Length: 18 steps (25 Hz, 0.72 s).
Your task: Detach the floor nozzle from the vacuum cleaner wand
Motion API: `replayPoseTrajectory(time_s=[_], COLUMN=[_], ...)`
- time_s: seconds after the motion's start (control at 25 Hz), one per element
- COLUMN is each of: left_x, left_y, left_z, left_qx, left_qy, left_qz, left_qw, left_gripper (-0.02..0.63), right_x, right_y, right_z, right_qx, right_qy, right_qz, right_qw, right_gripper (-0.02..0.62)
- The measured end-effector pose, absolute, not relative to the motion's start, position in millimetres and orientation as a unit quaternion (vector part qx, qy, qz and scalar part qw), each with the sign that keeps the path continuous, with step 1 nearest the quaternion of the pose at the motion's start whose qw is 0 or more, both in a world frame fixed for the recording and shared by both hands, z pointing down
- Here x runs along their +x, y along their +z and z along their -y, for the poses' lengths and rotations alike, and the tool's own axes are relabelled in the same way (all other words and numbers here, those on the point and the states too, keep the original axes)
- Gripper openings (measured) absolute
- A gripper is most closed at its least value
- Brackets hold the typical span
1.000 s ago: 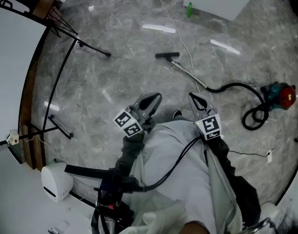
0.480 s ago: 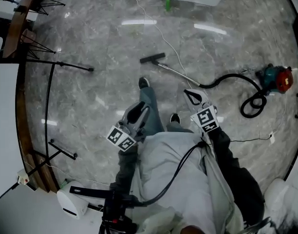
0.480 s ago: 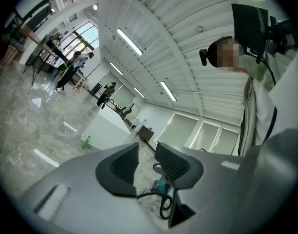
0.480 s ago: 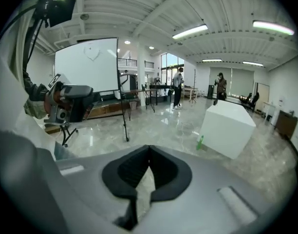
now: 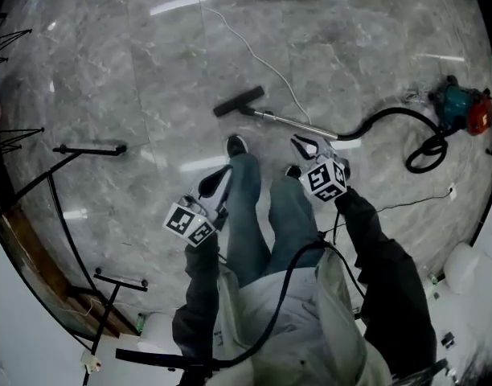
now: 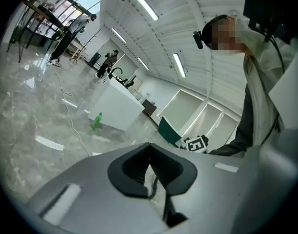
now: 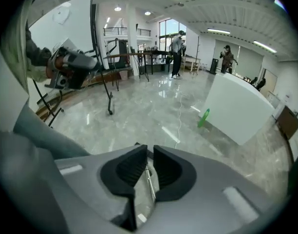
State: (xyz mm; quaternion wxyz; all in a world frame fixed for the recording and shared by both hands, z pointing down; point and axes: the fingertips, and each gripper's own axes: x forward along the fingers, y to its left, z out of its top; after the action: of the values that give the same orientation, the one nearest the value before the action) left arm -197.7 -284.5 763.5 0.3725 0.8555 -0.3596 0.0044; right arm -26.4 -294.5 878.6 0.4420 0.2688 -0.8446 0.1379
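Observation:
The black floor nozzle (image 5: 238, 101) lies on the grey marble floor, joined to the metal wand (image 5: 294, 122). A black hose (image 5: 391, 117) runs from the wand to the teal and red vacuum body (image 5: 465, 111). My right gripper (image 5: 307, 145) hangs just short of the wand's hose end. Its jaws are opening with a narrow gap and nothing between them; in the right gripper view (image 7: 150, 151) the wand (image 7: 149, 179) shows on the floor beyond the gap. My left gripper (image 5: 216, 182) hangs beside the left leg, shut and empty, with its pads meeting in the left gripper view (image 6: 150, 147).
The person's legs and shoes (image 5: 236, 145) stand between the grippers. Black stand legs (image 5: 89, 149) cross the floor at left. A white cable (image 5: 254, 47) trails to the far side, where a green bottle (image 7: 203, 117) stands by a white counter (image 7: 236, 108). People stand far off.
The person has stepped toward the vacuum cleaner, so nozzle and wand lie closer. Both grippers have dropped lower and forward, and the right one now sits near the wand.

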Motion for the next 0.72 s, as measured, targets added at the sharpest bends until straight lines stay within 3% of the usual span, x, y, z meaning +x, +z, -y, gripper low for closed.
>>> replayPoseTrajectory(time_s=[0.08, 0.16, 0.24, 0.52, 0.72], left_x=[-211, -222, -231, -243, -249], left_y=[812, 853, 891, 1043, 1114], left_z=[322, 345, 355, 315, 291], left_qx=[0.849, 0.838, 0.827, 0.793, 0.775], left_qy=[0.017, 0.010, -0.012, -0.041, -0.035], left_qz=[0.373, 0.393, 0.407, 0.419, 0.428], left_qw=[0.373, 0.378, 0.387, 0.440, 0.464], left_gripper=[0.006, 0.006, 0.006, 0.006, 0.007], right_x=[-32, -32, -30, -14, -6], right_y=[949, 1022, 1091, 1315, 1412], right_z=[306, 306, 305, 266, 236], right_qx=[0.241, 0.203, 0.179, 0.120, 0.075], right_qy=[0.134, 0.126, 0.127, 0.182, 0.144], right_qz=[0.836, 0.826, 0.816, 0.771, 0.748], right_qw=[0.475, 0.511, 0.534, 0.599, 0.644], right_gripper=[0.047, 0.122, 0.149, 0.202, 0.206])
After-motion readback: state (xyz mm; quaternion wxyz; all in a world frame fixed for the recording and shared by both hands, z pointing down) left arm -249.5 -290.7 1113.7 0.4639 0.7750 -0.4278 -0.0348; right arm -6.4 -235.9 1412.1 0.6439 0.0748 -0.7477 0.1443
